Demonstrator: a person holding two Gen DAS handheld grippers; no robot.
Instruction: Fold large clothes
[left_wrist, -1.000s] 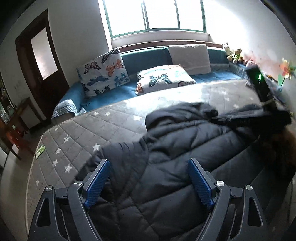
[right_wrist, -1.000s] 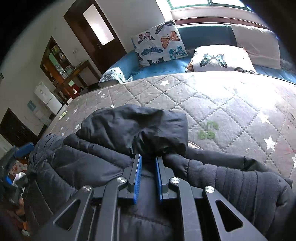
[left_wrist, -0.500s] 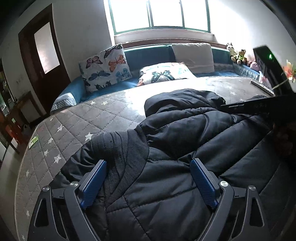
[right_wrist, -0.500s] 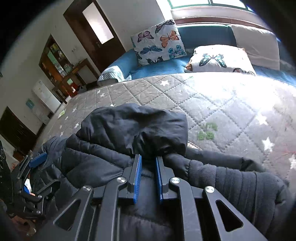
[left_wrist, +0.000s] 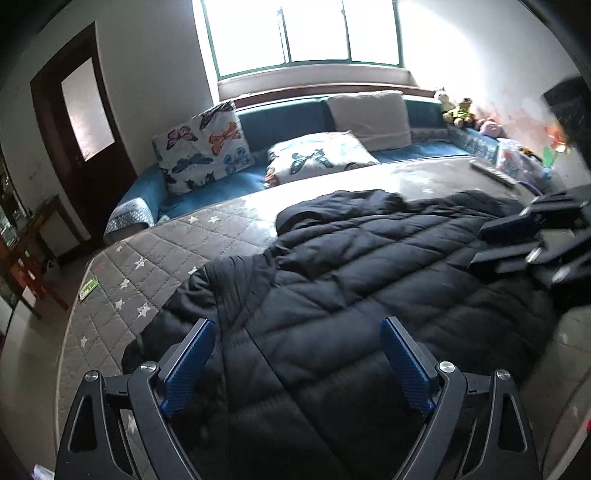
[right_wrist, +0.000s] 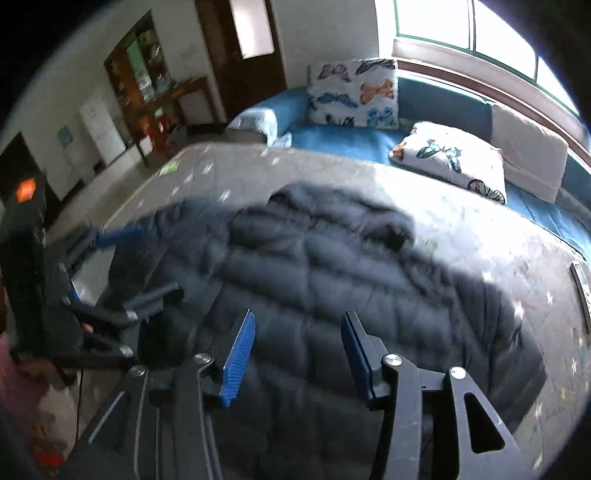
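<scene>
Black quilted jacket (left_wrist: 369, 266) lies spread on the starred grey mattress (left_wrist: 155, 254), laid flat ready for folding, while the left gripper (left_wrist: 295, 365) hovers wide apart and the right gripper (right_wrist: 297, 354), just opening, holds nothing.

Left gripper (left_wrist: 295, 363), black triangular-cutout frame, 2 ribbed blue pads, silver screws at the pivots, right gripper (right_wrist: 297, 356), same black frame, blue-padded fingers (right_wrist: 238, 356), silver screws
</scene>
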